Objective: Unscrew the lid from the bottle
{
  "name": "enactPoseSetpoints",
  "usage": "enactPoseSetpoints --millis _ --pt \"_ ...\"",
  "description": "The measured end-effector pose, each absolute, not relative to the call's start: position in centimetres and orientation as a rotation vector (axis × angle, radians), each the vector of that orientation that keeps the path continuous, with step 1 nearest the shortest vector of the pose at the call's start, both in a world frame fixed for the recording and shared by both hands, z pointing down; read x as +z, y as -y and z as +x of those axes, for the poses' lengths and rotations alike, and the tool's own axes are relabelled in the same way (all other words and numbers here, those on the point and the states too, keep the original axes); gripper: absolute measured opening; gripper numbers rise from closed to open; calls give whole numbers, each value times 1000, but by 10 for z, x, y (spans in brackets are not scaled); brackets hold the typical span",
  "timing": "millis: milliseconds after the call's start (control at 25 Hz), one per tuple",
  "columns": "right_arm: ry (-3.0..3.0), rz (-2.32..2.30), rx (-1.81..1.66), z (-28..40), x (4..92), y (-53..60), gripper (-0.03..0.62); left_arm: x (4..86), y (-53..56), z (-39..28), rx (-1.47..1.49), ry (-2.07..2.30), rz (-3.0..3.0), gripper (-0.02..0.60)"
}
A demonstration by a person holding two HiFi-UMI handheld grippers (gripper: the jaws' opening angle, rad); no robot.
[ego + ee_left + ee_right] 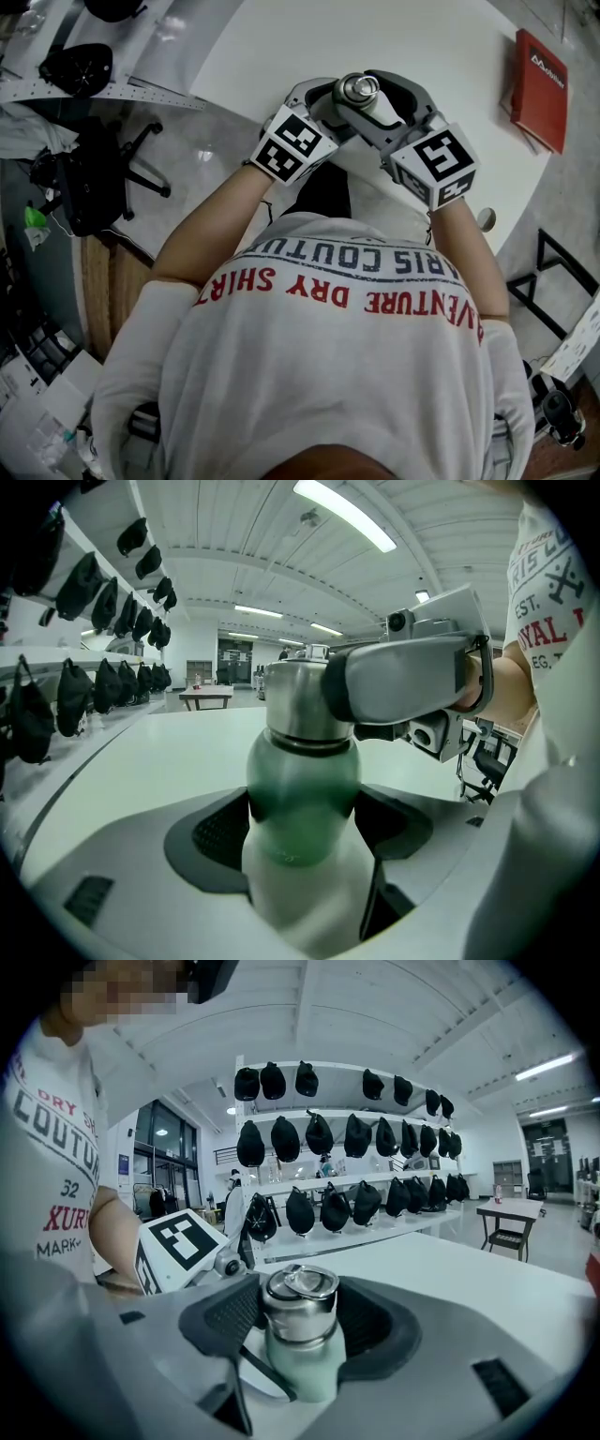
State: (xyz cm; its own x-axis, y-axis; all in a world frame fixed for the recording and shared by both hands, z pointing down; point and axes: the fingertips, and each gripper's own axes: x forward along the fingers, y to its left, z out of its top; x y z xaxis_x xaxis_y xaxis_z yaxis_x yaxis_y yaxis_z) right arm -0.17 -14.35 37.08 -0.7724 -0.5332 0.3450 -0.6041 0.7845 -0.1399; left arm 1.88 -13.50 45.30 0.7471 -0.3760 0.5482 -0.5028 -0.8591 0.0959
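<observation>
At the near edge of the white desk (281, 47), your left gripper (302, 827) has its fingers (220, 832) clamped on the body of the upright green bottle (302, 789). Your right gripper (300, 1316) has its fingers (230, 1314) closed against the steel lid (300, 1293), which sits on the neck.
</observation>
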Motion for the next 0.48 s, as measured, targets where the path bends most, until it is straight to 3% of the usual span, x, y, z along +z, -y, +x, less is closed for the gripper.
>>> enactPoseSetpoints --millis 480 --pt "2701 714 360 -4 373 143 261 453 136 17 844 481 2776 359"
